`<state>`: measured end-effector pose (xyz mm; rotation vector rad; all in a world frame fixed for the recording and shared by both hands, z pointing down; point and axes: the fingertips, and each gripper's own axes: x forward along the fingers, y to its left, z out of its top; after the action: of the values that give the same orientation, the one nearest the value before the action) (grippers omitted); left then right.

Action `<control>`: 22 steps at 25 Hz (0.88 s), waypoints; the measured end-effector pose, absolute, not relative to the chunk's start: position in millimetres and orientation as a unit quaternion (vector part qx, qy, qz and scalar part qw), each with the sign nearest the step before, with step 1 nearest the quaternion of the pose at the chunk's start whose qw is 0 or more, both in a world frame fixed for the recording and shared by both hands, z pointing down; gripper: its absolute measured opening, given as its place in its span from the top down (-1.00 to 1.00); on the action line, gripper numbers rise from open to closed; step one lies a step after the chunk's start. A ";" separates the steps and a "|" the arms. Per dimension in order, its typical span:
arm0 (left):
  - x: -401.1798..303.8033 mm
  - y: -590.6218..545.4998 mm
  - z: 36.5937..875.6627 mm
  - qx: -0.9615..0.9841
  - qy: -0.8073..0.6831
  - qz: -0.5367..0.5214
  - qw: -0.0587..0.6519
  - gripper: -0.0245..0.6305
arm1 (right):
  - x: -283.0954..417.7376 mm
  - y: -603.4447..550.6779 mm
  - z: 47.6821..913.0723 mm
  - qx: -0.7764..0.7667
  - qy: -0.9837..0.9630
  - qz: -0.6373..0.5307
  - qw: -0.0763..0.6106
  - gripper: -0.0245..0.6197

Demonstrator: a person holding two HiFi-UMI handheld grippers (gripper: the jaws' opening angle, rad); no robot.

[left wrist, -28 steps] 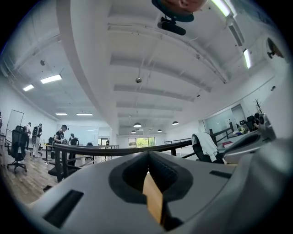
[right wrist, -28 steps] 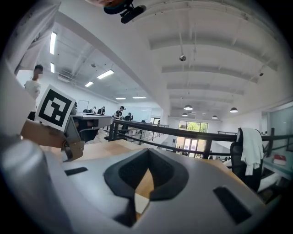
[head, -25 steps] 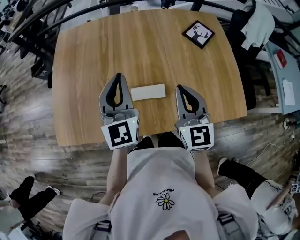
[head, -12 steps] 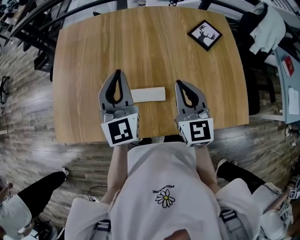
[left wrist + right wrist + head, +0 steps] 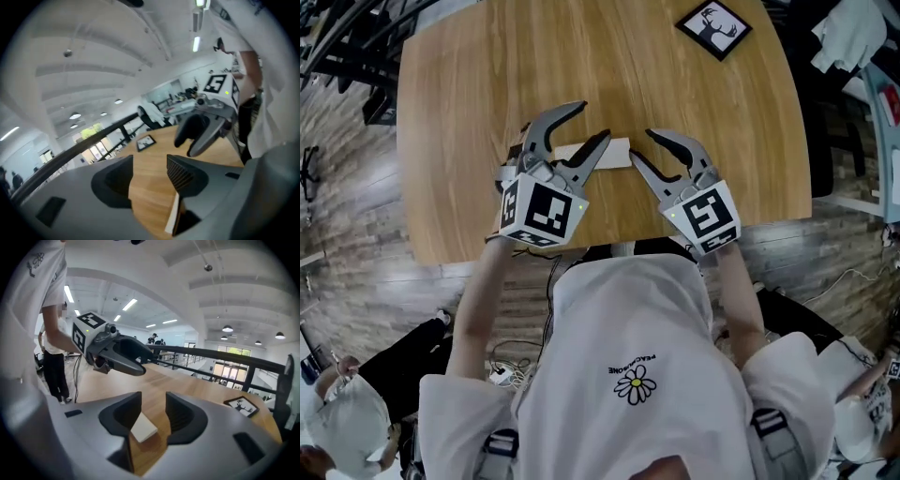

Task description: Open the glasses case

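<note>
The white rectangular glasses case [image 5: 619, 155] lies flat on the light wooden table [image 5: 469, 112], near the front edge, between the two grippers. The left gripper [image 5: 594, 120] has its jaws wide apart, having just opened. Its gap shows bare wood only, with one end of the case beside one jaw. The right gripper [image 5: 639, 143] has also just opened wide. The other end of the case sits in its gap, unclamped.

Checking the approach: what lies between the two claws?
The white glasses case, ungripped, per the head view. The left claw and right claw have just been opening, a case end between each one's jaws.
</note>
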<state>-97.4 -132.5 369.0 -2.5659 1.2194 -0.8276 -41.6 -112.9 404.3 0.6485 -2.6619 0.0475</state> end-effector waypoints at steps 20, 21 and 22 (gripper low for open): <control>-46.1 -86.6 554.3 -0.788 0.144 -0.582 0.141 0.30 | -23.2 -80.5 565.6 0.106 -0.921 0.048 0.371 0.36; -45.8 -86.5 554.6 -0.788 0.142 -0.582 0.140 0.31 | -23.8 -80.5 567.4 0.105 -0.921 0.050 0.371 0.36; -45.5 -86.6 554.8 -0.788 0.141 -0.582 0.140 0.31 | -24.6 -80.4 569.4 0.103 -0.921 0.051 0.372 0.36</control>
<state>-45.5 -86.6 554.8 -2.2773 0.4066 -1.6829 -24.6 -80.4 569.4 0.2638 -2.3600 0.1299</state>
